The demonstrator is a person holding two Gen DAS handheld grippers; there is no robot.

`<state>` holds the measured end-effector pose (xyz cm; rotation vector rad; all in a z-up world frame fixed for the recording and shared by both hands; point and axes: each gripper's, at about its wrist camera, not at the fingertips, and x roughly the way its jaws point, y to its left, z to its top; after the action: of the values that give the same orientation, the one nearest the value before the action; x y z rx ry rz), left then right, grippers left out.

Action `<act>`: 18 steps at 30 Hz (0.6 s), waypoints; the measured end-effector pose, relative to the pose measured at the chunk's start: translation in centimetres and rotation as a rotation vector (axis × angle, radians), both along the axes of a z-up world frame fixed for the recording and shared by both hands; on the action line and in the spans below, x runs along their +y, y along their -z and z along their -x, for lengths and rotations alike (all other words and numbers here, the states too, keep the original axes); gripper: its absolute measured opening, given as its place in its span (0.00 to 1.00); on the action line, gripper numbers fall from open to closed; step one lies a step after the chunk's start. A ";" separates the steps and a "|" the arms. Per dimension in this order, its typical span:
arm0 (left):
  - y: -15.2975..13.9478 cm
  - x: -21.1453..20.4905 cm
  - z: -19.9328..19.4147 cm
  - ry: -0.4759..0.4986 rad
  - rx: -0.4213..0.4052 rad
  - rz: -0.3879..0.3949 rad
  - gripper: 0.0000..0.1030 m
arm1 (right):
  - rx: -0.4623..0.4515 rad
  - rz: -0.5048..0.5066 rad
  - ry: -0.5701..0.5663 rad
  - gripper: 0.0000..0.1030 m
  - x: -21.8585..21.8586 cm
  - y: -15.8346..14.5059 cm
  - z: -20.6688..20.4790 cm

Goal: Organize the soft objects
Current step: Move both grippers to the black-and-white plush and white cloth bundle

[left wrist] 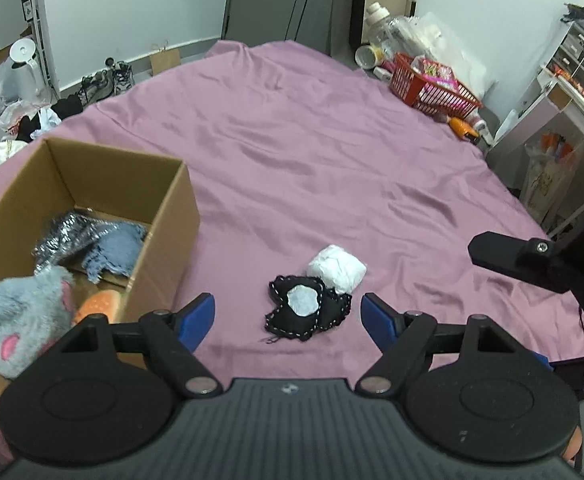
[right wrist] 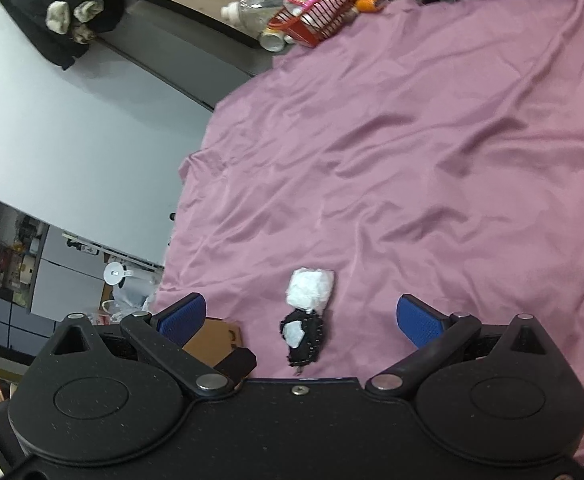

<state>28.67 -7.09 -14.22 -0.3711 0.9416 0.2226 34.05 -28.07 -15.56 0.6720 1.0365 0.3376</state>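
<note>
Both tools gape empty; cardboard box point(left wrist: 172, 216) holds grey plush point(left wrist: 20, 316) (plus cloths point(left wrist: 112, 248))

A lived-in bedroom in a home: a wide bed point(left wrist: 311, 152) under a wrinkled mauve sheet fills the middle, shoes point(left wrist: 108, 80) and heaped clothes point(left wrist: 32, 120) lie on the floor at upper left, and a red basket point(left wrist: 431, 88) of packets sits at upper right beside shelves point(left wrist: 579, 60).
</note>
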 end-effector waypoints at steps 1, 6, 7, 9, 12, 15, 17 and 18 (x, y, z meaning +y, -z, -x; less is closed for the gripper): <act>0.2 -0.2 -0.1 0.002 0.002 0.001 0.76 | 0.008 -0.005 0.000 1.00 -0.1 0.3 -0.2; 1.2 -0.6 -1.2 0.005 0.011 0.011 0.76 | 0.023 -0.045 0.009 1.00 -0.2 1.1 -0.9; 1.5 -0.6 -1.4 0.000 0.014 0.015 0.76 | 0.025 -0.049 0.007 1.00 -0.2 1.3 -1.0; 2.2 -0.6 -1.7 -0.009 0.023 0.018 0.76 | 0.032 -0.054 -0.002 0.99 0.0 1.7 -1.3; 3.4 -0.6 -2.4 -0.011 0.038 0.027 0.76 | 0.051 -0.057 -0.013 0.99 0.5 2.4 -1.7; 4.6 -0.5 -3.1 -0.011 0.060 0.030 0.75 | 0.061 -0.063 -0.017 0.99 0.8 2.9 -2.3; 5.3 -0.3 -3.4 -0.022 0.070 0.029 0.73 | 0.067 -0.063 -0.018 0.99 1.1 3.2 -2.8; 5.7 -0.2 -3.6 -0.027 0.074 0.029 0.73 | 0.070 -0.062 -0.018 0.99 1.2 3.3 -2.9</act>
<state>32.23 -7.29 -19.93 -0.4050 1.0136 0.2485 36.98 -26.90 -18.90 0.7345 1.1024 0.3650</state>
